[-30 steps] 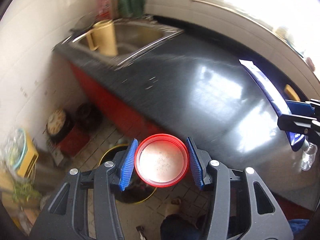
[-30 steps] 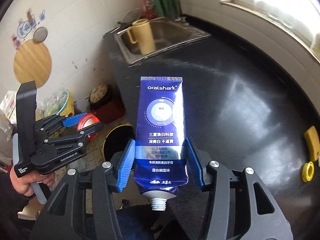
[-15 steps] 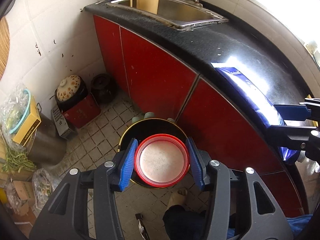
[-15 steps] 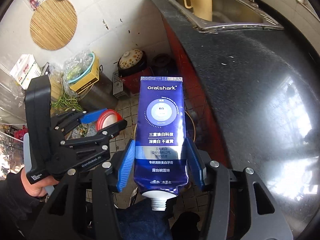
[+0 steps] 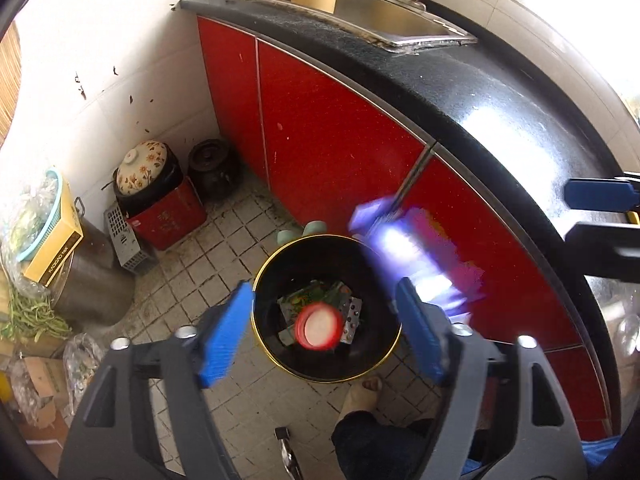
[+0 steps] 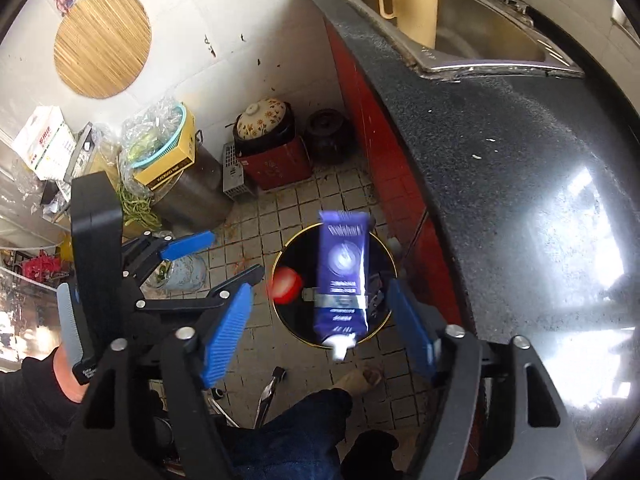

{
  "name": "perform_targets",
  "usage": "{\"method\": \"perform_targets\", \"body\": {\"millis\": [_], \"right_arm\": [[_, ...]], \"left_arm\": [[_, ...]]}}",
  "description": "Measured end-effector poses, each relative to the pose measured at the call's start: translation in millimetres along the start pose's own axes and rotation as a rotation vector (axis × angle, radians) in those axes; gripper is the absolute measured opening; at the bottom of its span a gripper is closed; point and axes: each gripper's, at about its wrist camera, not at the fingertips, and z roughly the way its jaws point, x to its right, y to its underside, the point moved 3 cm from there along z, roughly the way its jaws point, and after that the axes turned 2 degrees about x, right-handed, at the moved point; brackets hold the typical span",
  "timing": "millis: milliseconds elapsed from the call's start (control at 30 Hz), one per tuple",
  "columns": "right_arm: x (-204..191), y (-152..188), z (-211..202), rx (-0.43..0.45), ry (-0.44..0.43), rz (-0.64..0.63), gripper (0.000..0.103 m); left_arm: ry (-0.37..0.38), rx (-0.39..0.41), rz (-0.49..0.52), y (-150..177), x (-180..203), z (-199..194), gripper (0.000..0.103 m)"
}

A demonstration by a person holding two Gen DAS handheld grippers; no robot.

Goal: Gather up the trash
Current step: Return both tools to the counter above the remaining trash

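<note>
A round black trash bin with a yellow rim (image 5: 390, 354) (image 6: 384, 322) stands on the tiled floor by the red cabinets. My left gripper (image 5: 324, 328) is open above it. The red lid (image 5: 319, 326) (image 6: 285, 285) is loose and falling into the bin, over the wrappers inside. My right gripper (image 6: 320, 320) is open too. The blue toothpaste tube (image 6: 343, 276) (image 5: 416, 256) is free of its jaws and drops, blurred, towards the bin.
A black counter (image 6: 500, 168) with a steel sink (image 6: 460, 36) and a yellow jug (image 6: 414, 6) runs along the right. Pots, a red box (image 5: 164, 216) and bags crowd the floor at the left. A person's foot (image 5: 362, 394) is beside the bin.
Both grippers have opened. The red lid has dropped from the left gripper into the bin, and the toothpaste tube has left the right gripper and is falling.
</note>
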Motion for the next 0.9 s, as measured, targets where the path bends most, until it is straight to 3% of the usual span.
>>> {"method": "perform_targets", "body": {"millis": [167,333,500,667,900], "right_arm": [[30.2,18.2,-41.4,0.049,0.041,0.07,0.076],[83.0,46.6,-105.7,0.137,0.166,0.197,0.079],[148.3,106.4,-193.0,0.26,0.389,0.397,0.082],[196.6,189.9,-263.8,0.318,0.585,0.648,0.082],[205.4,290.2,-312.7,0.359,0.736,0.914,0.083]], "left_arm": [[0.004,0.004,0.018,-4.8,10.5,-10.7,0.087],[0.056,0.044,0.132,-21.1,64.9,-27.8,0.09],[0.19,0.073,0.325,-39.4,161.1,-37.3,0.09],[0.356,0.073,0.524,-48.4,271.4,-44.7,0.09],[0.538,0.048,0.733,-31.7,392.6,-63.2,0.09]]}}
